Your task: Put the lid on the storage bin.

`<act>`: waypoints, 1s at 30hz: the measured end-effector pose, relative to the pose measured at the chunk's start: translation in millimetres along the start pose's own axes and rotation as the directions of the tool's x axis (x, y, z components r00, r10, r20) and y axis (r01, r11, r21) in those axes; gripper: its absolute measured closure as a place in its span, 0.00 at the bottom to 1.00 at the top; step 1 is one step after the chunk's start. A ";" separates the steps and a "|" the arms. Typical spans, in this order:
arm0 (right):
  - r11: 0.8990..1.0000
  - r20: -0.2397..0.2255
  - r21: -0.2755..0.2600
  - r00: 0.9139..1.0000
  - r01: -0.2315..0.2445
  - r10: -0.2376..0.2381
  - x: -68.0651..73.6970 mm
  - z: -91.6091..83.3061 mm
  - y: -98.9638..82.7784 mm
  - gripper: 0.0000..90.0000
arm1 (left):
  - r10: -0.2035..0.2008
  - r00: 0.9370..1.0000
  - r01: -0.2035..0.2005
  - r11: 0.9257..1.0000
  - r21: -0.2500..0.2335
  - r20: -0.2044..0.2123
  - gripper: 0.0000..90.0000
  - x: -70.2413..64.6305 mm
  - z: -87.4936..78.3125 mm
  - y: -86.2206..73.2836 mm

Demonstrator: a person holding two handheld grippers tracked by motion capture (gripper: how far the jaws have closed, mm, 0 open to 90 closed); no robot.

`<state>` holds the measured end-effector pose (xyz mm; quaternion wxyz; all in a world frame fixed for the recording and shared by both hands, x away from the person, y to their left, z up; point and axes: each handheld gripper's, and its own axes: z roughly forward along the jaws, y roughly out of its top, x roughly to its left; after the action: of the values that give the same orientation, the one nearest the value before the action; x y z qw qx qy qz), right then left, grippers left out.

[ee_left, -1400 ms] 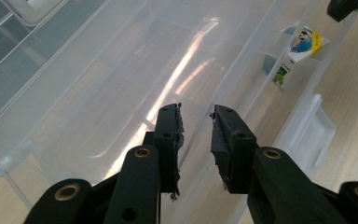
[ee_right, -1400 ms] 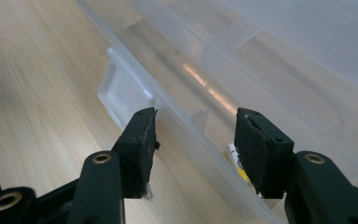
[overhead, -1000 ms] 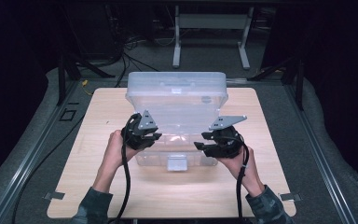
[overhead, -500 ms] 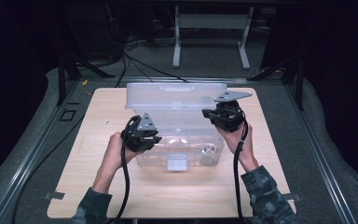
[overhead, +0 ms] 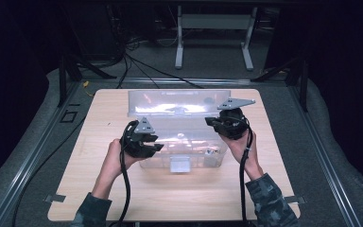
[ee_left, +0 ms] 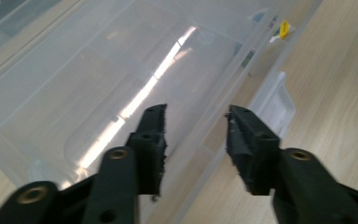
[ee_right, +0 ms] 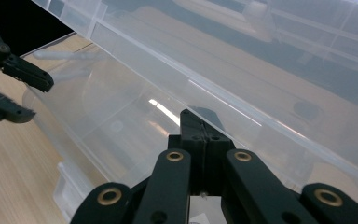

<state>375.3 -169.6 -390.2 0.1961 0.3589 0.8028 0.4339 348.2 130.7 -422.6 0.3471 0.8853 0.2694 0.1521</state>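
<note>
You work at a pale wooden table (overhead: 123, 194) set on grey carpet (overhead: 331, 156), with metal rails (overhead: 38, 151) along both its sides, black cables (overhead: 137, 61) and a white metal stand (overhead: 212, 23) beyond its far edge, and darkness all around.

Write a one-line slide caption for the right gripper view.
Right gripper, fingers shut, lifts the raised lid of a clear plastic bin; the left gripper waits with fingers apart.

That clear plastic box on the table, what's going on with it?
A person is opening the clear storage box with two hand-held grippers. The right gripper is shut and props the lid up toward the far side. The left gripper, its jaws just opening and empty, hovers over the box's near rim.
</note>
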 end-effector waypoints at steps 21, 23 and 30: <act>1.000 -0.033 0.012 0.999 -0.011 0.011 1.1 0.0 -7.0 1.00 | -0.083 0.994 0.082 0.996 -0.025 -0.065 0.15 -15.7 -33.8 -37.3; 1.000 -0.032 0.014 0.999 -0.011 0.011 1.2 -0.6 -8.1 1.00 | -0.102 0.991 0.100 0.994 -0.036 -0.089 0.15 -13.3 -34.9 -42.5; 0.999 -0.051 0.022 0.998 -0.031 0.032 0.2 -4.1 -18.1 1.00 | -0.177 0.972 0.167 0.983 -0.073 -0.157 0.15 -1.8 -27.5 -66.8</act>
<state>365.3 -178.4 -403.0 0.1649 0.3624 0.8063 0.4374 309.4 185.4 -449.7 0.3618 0.8326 0.3680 0.2013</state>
